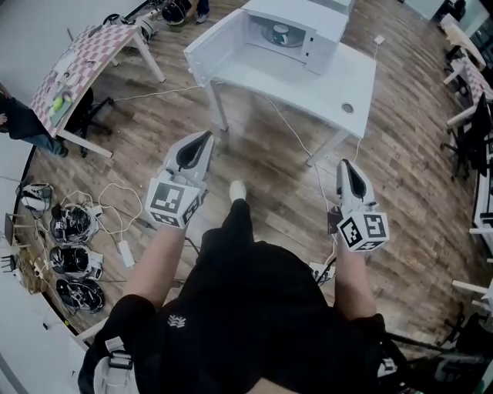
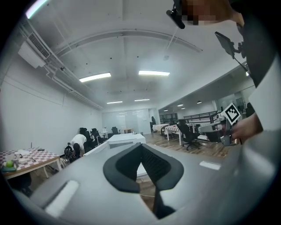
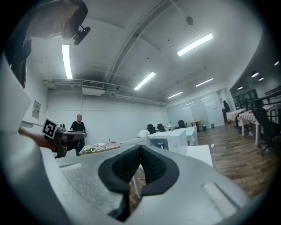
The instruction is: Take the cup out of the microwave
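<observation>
Grey left gripper [image 1: 205, 137] and grey right gripper [image 1: 345, 164] are both pressed together, holding nothing, over the brown wooden floor [image 1: 269, 161]. Far ahead, the small pale cup [image 1: 280, 33] sits inside the open white microwave [image 1: 327, 32] on the white surface [image 1: 339, 81].

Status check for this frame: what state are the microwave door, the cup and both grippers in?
microwave door: swung open.
cup: inside the microwave, not gripped.
left gripper: shut, empty, short of the table.
right gripper: shut, empty, short of the table.
</observation>
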Demonstrator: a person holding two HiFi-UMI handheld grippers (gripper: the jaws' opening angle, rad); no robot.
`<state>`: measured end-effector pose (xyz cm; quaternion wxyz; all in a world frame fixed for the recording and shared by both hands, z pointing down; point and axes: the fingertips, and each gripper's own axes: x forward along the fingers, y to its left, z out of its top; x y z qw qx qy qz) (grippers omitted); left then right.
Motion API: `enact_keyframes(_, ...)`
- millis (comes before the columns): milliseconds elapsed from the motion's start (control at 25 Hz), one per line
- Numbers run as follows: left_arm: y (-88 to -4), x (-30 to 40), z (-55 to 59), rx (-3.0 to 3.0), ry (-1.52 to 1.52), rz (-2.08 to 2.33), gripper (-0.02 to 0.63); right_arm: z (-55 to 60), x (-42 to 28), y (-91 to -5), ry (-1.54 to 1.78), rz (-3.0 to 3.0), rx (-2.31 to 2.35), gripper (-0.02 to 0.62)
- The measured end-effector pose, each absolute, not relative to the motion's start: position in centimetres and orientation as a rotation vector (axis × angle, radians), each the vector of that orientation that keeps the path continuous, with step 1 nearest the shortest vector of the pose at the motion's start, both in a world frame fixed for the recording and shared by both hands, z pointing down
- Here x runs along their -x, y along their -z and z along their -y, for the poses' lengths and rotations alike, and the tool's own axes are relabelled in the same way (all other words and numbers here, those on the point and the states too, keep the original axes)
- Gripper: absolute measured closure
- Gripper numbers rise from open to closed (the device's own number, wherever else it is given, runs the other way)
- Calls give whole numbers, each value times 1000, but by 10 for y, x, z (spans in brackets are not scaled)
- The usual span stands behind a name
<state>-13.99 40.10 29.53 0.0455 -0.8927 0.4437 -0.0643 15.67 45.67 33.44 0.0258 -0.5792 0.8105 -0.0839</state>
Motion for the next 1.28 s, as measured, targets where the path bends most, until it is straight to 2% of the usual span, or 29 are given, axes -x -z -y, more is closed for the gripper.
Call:
enact_keyframes(720, -301, 127, -169, 2860, 165, -1179, 600, -243, -134, -323, 235, -2476, 1926, 594)
enact_keyframes(1280, -309, 137, -32, 2902, 138, -1040, 600, -102, -80, -333, 220, -2479, 1945, 595)
